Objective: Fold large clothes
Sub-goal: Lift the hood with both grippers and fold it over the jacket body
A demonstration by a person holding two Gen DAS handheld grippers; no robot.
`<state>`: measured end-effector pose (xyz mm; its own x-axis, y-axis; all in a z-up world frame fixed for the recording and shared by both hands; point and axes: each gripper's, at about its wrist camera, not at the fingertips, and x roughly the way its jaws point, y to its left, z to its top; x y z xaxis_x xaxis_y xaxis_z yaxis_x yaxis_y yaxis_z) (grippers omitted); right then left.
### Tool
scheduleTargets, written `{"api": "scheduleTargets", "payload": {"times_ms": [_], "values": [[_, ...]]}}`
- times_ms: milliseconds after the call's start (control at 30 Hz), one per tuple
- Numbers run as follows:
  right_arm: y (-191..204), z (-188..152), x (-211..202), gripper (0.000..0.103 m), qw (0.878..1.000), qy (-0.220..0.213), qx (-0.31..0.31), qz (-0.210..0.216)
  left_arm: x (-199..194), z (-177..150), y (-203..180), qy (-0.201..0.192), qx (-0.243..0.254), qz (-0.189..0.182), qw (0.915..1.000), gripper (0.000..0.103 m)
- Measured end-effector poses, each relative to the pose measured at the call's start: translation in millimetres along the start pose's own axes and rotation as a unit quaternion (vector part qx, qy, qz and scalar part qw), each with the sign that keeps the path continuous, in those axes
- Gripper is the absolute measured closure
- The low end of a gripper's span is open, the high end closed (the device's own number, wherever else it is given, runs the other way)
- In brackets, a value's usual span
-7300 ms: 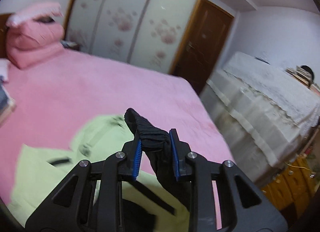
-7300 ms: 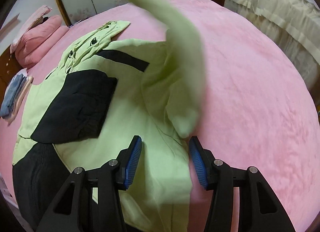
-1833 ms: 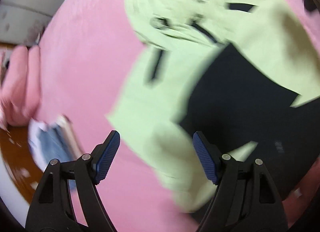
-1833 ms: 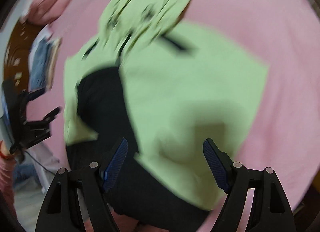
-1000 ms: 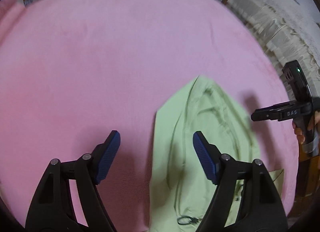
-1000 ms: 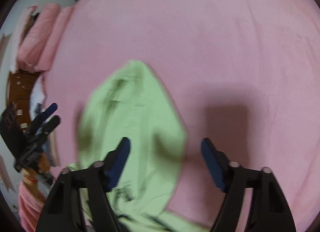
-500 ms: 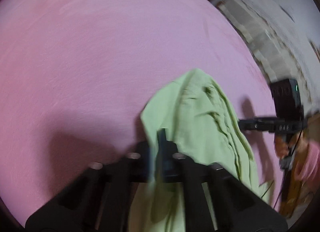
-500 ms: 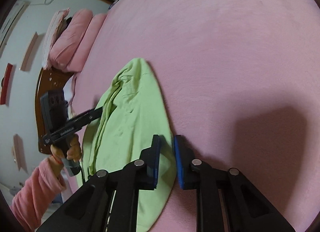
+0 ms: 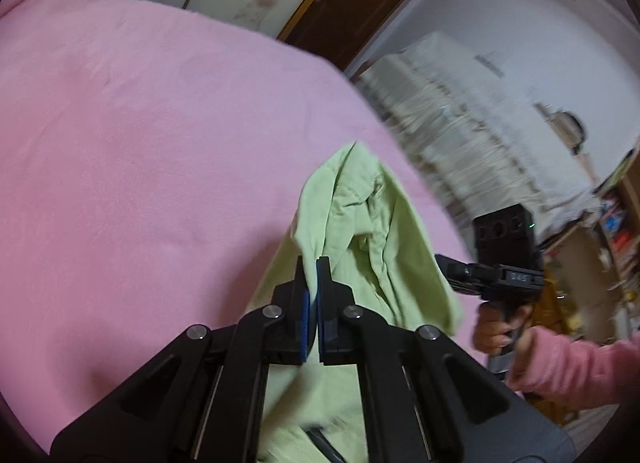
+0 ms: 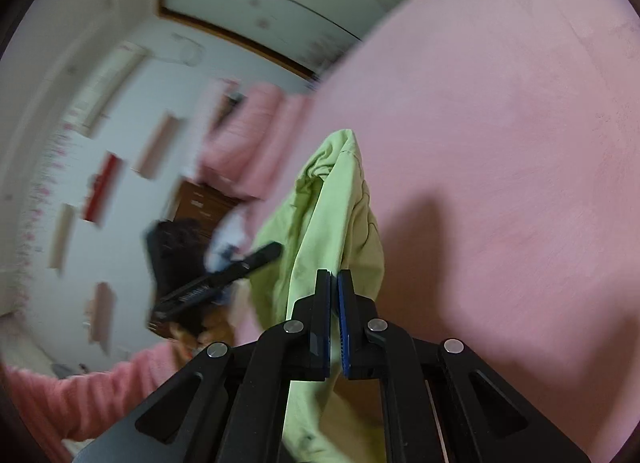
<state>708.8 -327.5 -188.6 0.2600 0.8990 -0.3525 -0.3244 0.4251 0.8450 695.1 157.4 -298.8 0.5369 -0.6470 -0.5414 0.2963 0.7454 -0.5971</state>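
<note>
The green jacket was lying flat on the pink bed; now its top end hangs lifted. My left gripper and right gripper have just closed, jaws clamped on its cloth, so I judge a lengthwise fold is beginning.

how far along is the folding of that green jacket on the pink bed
Midway, by the look of it. Done: both grippers have pinched the cloth. The left gripper and the right gripper are each shut on an edge of the green jacket, raised off the pink bed. In hand: carrying that pinched part over. Left: laying it down flat, releasing, and any further folds. No tidy folded bundle shows yet.
</note>
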Motion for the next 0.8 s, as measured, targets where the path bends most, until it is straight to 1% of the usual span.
{"api": "scheduleTargets", "payload": {"times_ms": [33,67,133,167,200,233,267,333,367,400,467,500,567,600,633,667,700,733,767,800], "values": [[14,-5,-9,0.099,1.0,-0.013,-0.011,0.011,-16,-6,-6,-0.008,0.001,-0.01,0.9999,0.103],[24,-7,-14,0.099,1.0,-0.014,-0.022,0.012,-31,-12,-12,-0.01,0.002,-0.017,0.9998,0.103],[48,-12,-26,0.099,0.998,-0.02,-0.059,-0.001,-60,-24,-20,-0.016,-0.001,-0.022,0.9996,0.103],[61,-17,-31,0.099,0.997,-0.022,-0.074,-0.008,-64,-29,-25,-0.014,-0.003,-0.024,0.9996,0.103],[68,-17,-35,0.099,0.996,-0.021,-0.082,-0.012,-74,-36,-30,-0.013,-0.001,-0.024,0.9996,0.103],[77,-21,-38,0.099,0.996,-0.02,-0.087,-0.018,-86,-44,-36,-0.004,0.008,-0.019,0.9998,0.103],[85,-25,-40,0.099,0.995,-0.018,-0.094,-0.025,-94,-50,-41,0.003,0.016,-0.013,0.9998,0.103],[101,-35,-46,0.099,0.993,-0.009,-0.104,-0.051,-112,-70,-56,0.025,0.038,0.014,0.9989,0.103],[110,-42,-35,0.099,0.993,-0.005,-0.106,-0.059,-119,-79,-60,0.033,0.041,0.017,0.9985,0.103],[115,-48,-37,0.099,0.992,0.001,-0.106,-0.068,-129,-97,-63,0.043,0.046,0.023,0.9978,0.103],[128,-71,-31,0.098,0.99,0.017,-0.113,-0.088,-135,-124,-73,0.063,0.059,0.044,0.9953,0.103],[130,-75,-29,0.096,0.988,0.021,-0.118,-0.094,-136,-135,-76,0.067,0.061,0.052,0.9946,0.102],[130,-95,-16,0.095,0.985,0.032,-0.125,-0.113,-140,-166,-80,0.076,0.057,0.067,0.9932,0.102],[136,-114,2,0.094,0.985,0.036,-0.119,-0.12,-141,-181,-80,0.076,0.054,0.077,0.9927,0.099],[131,-126,6,0.093,0.986,0.044,-0.104,-0.126,-142,-202,-79,0.08,0.05,0.096,0.991,0.098],[133,-148,17,0.091,0.986,0.048,-0.092,-0.132,-142,-217,-79,0.089,0.047,0.109,0.989,0.094],[132,-172,23,0.082,0.985,0.054,-0.08,-0.145,-142,-240,-78,0.101,0.045,0.128,0.9857,0.09],[128,-183,27,0.07,0.981,0.062,-0.067,-0.17,-141,-254,-76,0.113,0.044,0.151,0.981,0.088],[126,-196,30,0.063,0.977,0.068,-0.057,-0.192,-137,-264,-76,0.125,0.045,0.171,0.9764,0.084],[127,-211,36,0.05,0.972,0.077,-0.048,-0.215,-137,-275,-75,0.136,0.043,0.191,0.9712,0.079]]}}
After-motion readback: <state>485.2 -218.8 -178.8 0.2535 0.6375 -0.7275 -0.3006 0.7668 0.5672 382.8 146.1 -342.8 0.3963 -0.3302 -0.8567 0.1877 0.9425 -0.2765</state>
